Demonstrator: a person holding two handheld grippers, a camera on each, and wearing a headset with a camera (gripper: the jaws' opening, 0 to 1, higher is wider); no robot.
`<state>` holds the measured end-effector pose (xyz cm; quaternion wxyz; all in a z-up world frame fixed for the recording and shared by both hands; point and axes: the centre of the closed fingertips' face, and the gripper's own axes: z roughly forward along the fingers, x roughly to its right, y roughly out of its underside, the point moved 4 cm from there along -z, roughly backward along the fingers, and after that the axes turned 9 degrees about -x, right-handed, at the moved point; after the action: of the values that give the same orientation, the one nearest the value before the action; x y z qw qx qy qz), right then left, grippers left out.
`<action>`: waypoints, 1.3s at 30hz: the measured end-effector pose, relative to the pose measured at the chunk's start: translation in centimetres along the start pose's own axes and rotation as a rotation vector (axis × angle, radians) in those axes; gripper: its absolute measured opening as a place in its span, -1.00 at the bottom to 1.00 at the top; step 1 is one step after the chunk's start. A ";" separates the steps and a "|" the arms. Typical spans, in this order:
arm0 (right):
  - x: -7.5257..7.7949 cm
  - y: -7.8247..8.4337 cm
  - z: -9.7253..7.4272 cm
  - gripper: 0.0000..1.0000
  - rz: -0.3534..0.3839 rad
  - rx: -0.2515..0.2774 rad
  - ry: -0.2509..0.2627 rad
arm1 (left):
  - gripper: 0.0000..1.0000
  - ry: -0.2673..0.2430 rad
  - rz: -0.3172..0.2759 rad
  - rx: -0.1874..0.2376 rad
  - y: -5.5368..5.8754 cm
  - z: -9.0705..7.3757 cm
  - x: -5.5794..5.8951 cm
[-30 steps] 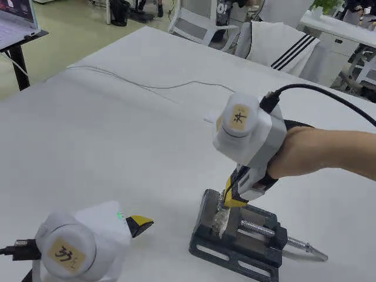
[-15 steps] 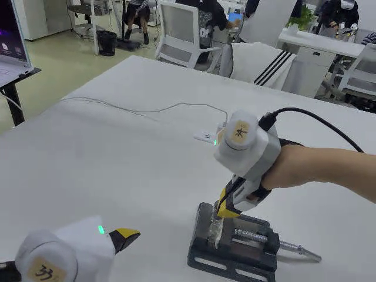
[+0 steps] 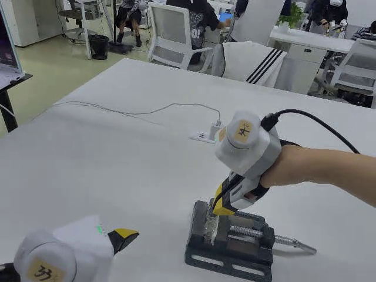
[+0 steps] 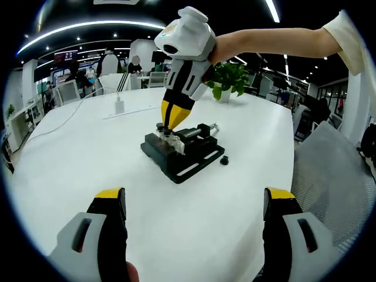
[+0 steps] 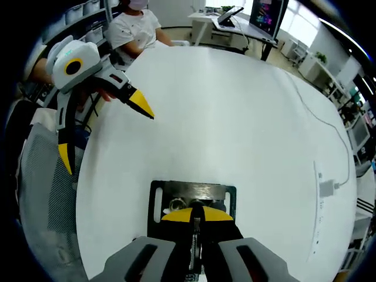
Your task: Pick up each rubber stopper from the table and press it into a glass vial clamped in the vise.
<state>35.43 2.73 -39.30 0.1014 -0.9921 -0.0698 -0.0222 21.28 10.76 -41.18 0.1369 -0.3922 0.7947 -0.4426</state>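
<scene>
Your head view looks forward and down across the table, vise near the bottom edge. Left gripper view sits low over the table, facing the vise from well back. Right gripper view looks straight down, close above it. All three share the vise.

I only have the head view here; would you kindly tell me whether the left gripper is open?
Observer: Yes. The left gripper view shows the left gripper with its jaws wide apart and nothing between them.
Operator: Thank you. Is any stopper lying loose on the table?
Observer: One small black stopper lies on the table beside the vise, apart from it.
Operator: And the right gripper?
Observer: The right gripper view shows the right gripper shut, its tips just above the vise beside a vial.
</scene>
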 end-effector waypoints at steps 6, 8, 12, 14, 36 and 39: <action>0.3 0.0 -0.1 -0.87 -0.005 0.008 0.040 | 0.94 0.001 0.001 -0.005 0.1 0.0 0.0; 0.3 0.2 -0.2 -0.72 0.011 0.014 0.029 | 0.94 0.001 0.004 -0.008 0.2 -0.1 0.0; -0.4 0.5 -0.6 -0.45 0.028 0.046 0.024 | 0.94 0.002 0.005 -0.010 0.2 -0.1 0.0; -0.5 0.6 -0.7 -0.25 0.048 0.063 0.029 | 0.94 0.003 0.008 -0.012 0.2 -0.1 0.0; -3.1 2.9 -0.4 0.98 0.181 0.191 0.068 | 0.94 0.007 0.041 -0.038 -0.1 -0.4 -0.6; -3.6 3.4 -0.5 0.99 0.205 0.209 0.067 | 0.94 0.010 0.047 -0.039 -0.2 -0.4 -0.6</action>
<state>32.35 -1.15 -39.65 0.2082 -0.9768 0.0335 -0.0375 21.56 11.39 -40.86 0.1355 -0.3739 0.8128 -0.4257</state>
